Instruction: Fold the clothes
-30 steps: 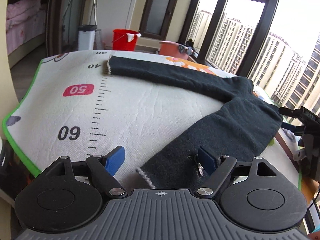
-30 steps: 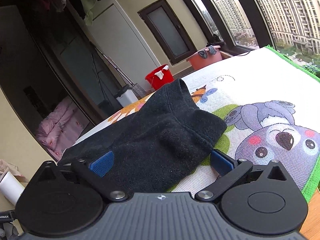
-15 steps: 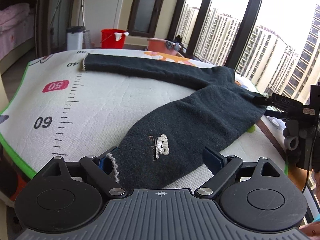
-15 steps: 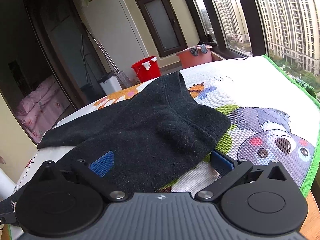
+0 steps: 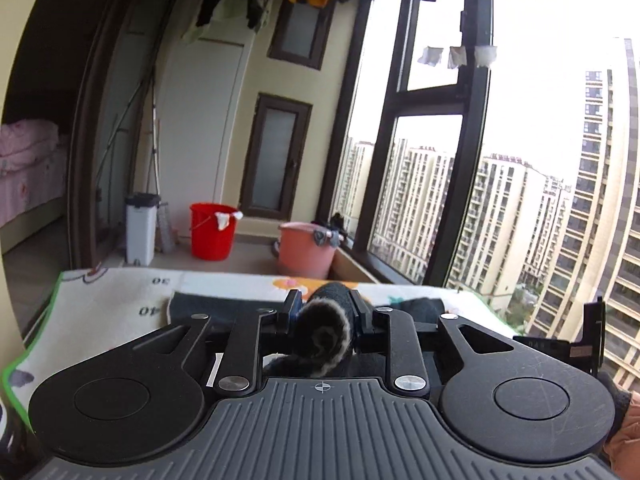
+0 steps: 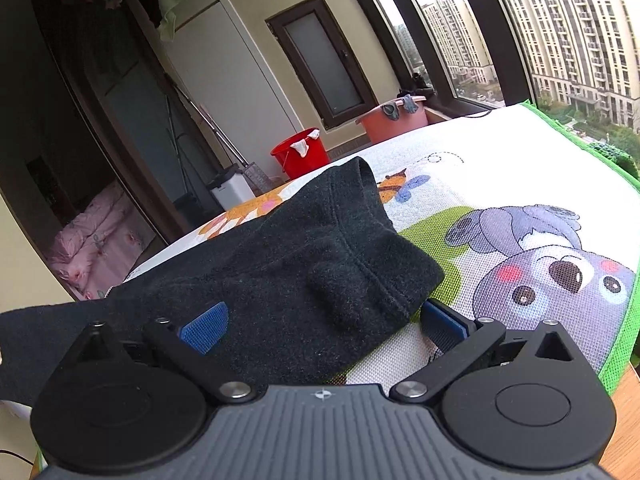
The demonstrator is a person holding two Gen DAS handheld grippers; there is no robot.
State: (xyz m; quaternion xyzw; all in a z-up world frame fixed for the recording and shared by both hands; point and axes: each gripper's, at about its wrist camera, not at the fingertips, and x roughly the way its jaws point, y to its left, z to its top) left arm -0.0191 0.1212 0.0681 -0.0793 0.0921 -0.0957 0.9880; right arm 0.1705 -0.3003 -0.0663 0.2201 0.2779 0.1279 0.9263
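Left gripper (image 5: 325,314): clenched on the leg cuff (image 5: 322,334) — lifted.
Right gripper (image 6: 324,322): released, straddling the pants' (image 6: 280,276) waist.
Progress: first fold begun — unfinished.

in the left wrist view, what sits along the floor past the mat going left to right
white bin → red bucket → pink tub, all beyond the far edge of the mat.
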